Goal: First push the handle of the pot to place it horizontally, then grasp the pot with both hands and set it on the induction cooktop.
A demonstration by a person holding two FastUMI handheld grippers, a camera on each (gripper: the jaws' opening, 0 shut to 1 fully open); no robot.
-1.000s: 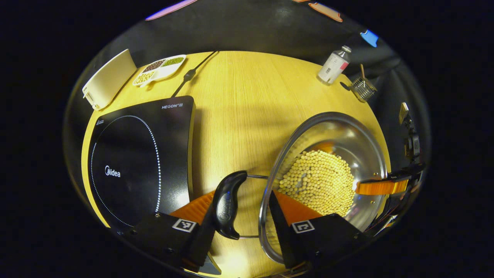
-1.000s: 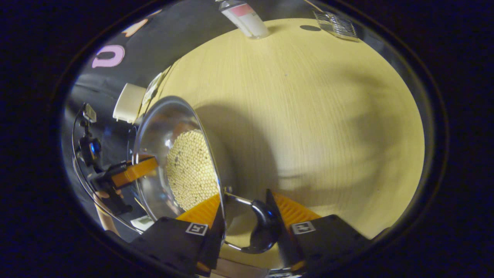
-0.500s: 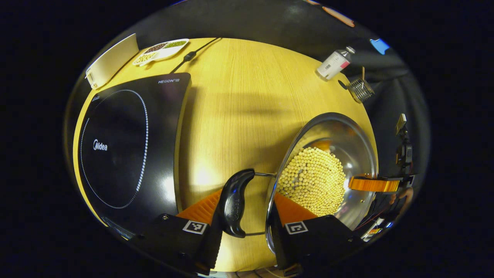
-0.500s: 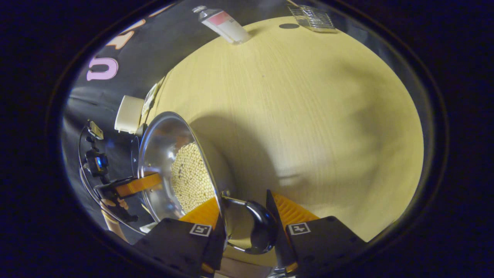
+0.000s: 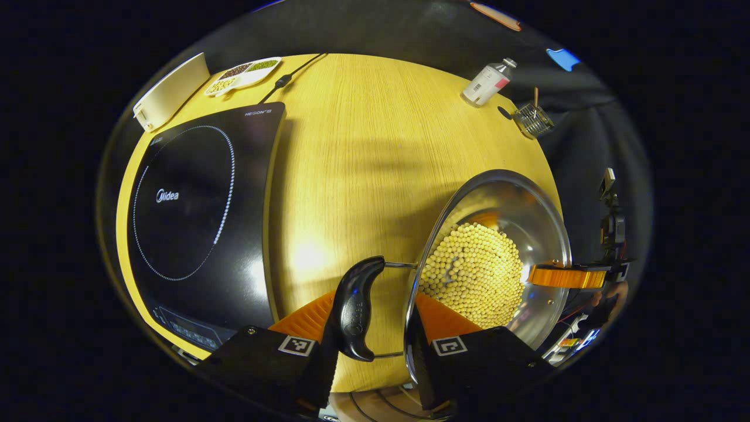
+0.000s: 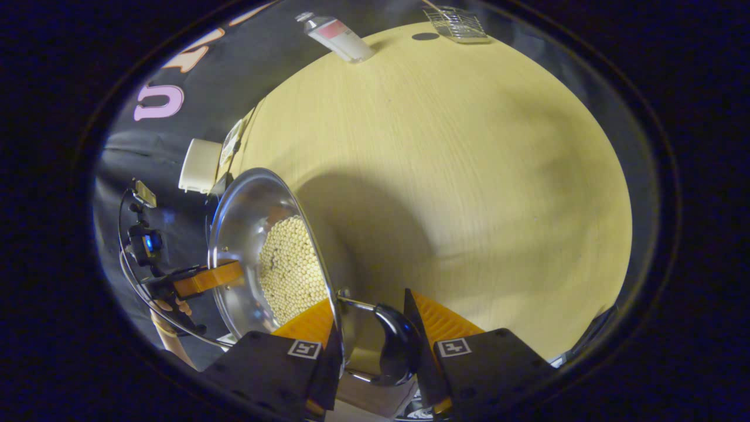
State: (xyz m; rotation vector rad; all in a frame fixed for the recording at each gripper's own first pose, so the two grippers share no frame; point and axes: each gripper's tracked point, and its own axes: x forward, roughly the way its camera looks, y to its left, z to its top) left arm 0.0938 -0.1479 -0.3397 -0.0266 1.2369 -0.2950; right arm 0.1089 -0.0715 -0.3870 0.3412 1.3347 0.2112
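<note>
left hand-held gripper (image 5: 372,319) clamped on pot (image 5: 498,258) handle (image 5: 355,308) | right hand-held gripper (image 6: 372,337) pinching the far handle (image 6: 398,349), so it's carried level, beans (image 5: 474,275) stay in | pot looks lifted off the surface (image 5: 375,158), cooktop (image 5: 199,217) well left, not there yet

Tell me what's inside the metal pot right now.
The pot holds a heap of small pale yellow beans covering its bottom. Whatever lies beneath them is hidden.
</note>
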